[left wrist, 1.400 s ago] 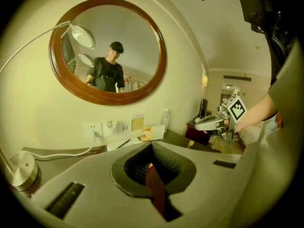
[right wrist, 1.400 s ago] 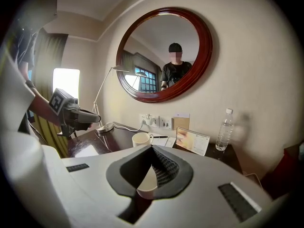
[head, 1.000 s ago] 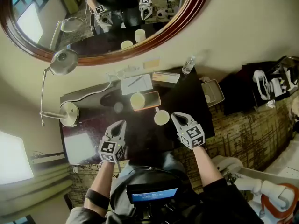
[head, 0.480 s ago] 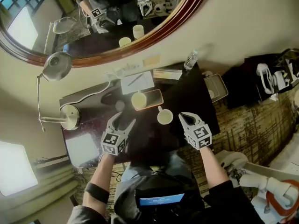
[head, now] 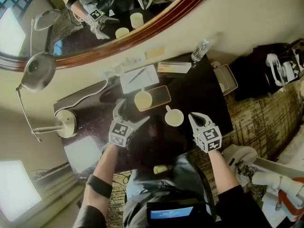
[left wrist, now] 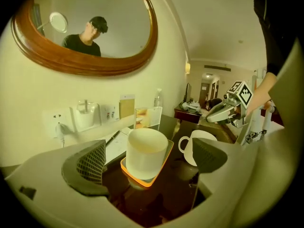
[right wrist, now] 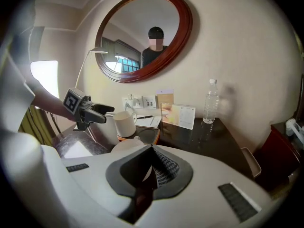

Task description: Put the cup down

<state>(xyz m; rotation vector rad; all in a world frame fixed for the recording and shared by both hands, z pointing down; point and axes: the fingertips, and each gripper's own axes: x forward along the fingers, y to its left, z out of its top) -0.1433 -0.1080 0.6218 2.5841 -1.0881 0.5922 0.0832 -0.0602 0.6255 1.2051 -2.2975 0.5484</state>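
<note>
White cup [head: 143, 99], without a visible handle, stands upright on the orange-rimmed tray [head: 163, 95] near the middle of the dark desk [head: 202, 91]. It is not held.

The left gripper [head: 132, 112] is aimed at this cup. Its jaws have just been opening and are spread wide. In the left gripper view the cup is seen framed by the two pads [left wrist: 93, 161] but ahead of them, and neither pad touches it. The right gripper [head: 196, 118] hovers just beside the second cup [head: 174, 117]. Its jaws are clenched together on nothing.

Step in hand, as judged: approach for the grasp, before the cup can be lifted and put down.

1. The cup wall is to be centred between the pads before any closing is begun.
2. The jaws are to be advanced level, so that the raised tray rim is cleared.
3. The pads are to be closed on the mid-wall, not on the lip, since a smooth wall is likely to slip.
4. The second cup, whose handle points toward the tray, is to be kept clear of the outer jaw.

Items counted:
- Cups: two, one on the tray and one on the bare desk.
- Tray: one.
- Water bottle [head: 200, 50]: one, at the far desk edge.
- Desk lamp [head: 34, 71]: one.
- Mirror [head: 142, 41]: one.
</note>
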